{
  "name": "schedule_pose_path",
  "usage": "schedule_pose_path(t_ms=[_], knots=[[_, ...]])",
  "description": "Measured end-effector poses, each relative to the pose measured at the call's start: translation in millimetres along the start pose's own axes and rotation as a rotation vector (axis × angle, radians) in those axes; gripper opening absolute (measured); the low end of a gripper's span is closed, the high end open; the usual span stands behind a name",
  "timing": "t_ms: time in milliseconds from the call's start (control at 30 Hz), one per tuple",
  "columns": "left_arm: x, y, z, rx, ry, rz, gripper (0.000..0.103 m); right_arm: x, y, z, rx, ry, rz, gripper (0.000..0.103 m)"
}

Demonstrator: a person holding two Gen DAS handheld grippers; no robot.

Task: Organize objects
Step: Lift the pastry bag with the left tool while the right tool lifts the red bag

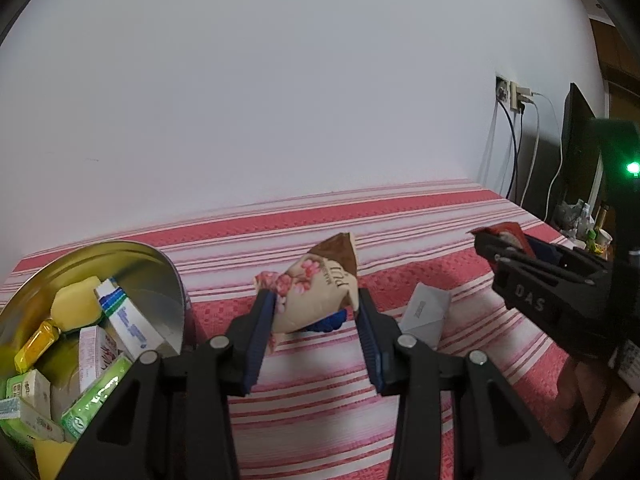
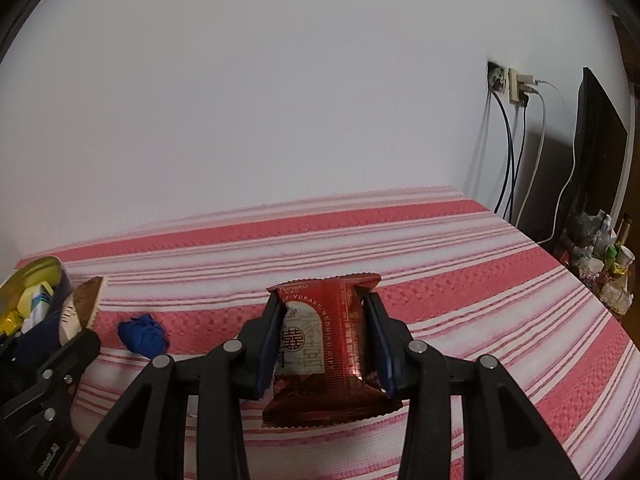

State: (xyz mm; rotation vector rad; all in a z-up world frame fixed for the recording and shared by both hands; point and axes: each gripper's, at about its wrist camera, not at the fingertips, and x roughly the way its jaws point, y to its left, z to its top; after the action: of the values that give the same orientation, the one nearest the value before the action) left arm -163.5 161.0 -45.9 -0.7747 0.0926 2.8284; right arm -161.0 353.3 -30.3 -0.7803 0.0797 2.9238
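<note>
We see a beige and brown snack packet [image 1: 320, 284] printed with pink blossoms, lifted above the striped cloth and tilted, its brown corner uppermost. A glossy red packet [image 2: 328, 352] marked "Yuraku" stands nearly upright, its crimped top edge up. A crumpled blue wrapper [image 2: 142, 334] lies on the cloth, and a small grey box [image 1: 424, 316] rests there on its side. The round metal tin [image 1: 120, 252] at the left holds small boxes, yellow sweets and green packs piled loosely.
</note>
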Motion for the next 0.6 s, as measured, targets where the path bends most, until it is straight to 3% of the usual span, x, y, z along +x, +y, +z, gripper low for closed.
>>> schedule_pose_path(t_ms=[600], knots=[[-21.4,-4.2,-0.8,0.012,-0.045,0.038,0.041,-26.2,20.2,-7.2,-0.059,-0.166,0.051,0.043]])
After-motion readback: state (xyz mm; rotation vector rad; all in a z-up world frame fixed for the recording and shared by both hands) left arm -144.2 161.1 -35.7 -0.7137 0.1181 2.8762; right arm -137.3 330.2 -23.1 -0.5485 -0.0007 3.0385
